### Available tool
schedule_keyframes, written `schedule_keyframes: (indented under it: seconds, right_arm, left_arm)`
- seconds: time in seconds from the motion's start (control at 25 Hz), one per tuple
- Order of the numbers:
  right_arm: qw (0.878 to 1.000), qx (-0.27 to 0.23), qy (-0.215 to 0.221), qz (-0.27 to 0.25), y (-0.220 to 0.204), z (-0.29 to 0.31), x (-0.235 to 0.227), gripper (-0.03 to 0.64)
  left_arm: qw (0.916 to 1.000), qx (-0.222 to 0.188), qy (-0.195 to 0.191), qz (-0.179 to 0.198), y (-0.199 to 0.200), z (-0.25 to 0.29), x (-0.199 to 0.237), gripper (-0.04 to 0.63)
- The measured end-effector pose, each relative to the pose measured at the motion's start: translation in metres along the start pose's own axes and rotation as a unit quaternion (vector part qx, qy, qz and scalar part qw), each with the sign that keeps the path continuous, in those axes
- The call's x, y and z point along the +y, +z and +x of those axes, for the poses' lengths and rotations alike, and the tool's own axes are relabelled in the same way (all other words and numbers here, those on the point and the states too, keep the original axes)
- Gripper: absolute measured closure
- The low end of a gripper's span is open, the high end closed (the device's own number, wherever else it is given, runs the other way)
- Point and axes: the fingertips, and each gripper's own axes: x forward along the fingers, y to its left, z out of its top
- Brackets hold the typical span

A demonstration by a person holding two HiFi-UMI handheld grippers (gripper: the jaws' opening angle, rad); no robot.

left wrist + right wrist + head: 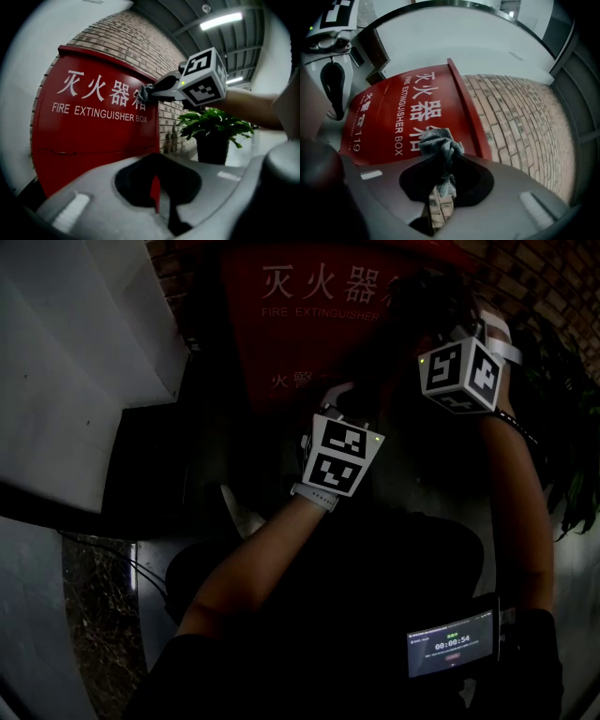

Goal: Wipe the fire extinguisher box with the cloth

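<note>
The red fire extinguisher box [93, 136] with white lettering stands against a brick wall. My right gripper [440, 180] is shut on a crumpled grey cloth [439, 144], which it holds against the box's front near the upper right corner of the lettering. In the left gripper view the right gripper [149, 92] reaches in from the right, with the cloth [142, 94] at its tip on the box face. My left gripper [157, 194] is shut with nothing in it and points at the box's lower right part. In the head view both marker cubes hang before the box [281, 324].
A potted green plant [213, 129] stands to the right of the box by the brick wall [520, 126]. A white wall [75, 362] lies to the left. A small screen with a timer [452, 641] sits on the person's front.
</note>
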Motion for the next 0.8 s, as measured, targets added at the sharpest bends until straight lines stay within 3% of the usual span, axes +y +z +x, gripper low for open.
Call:
schedule_keyframes:
  seconds: [0.2,0.8]
  right_arm:
    - [0.999,0.005,0.032,0.006,-0.011,0.001,0.048,0.557]
    - [0.989,0.021,0.148,-0.001,-0.042,-0.006,0.189,0.557]
  left_arm:
    - [0.9996,0.017,0.007,-0.02,-0.03,0.011,0.008,0.597]
    - [0.9984,0.055,0.011,-0.005,-0.071,0.022,0.01,0.597]
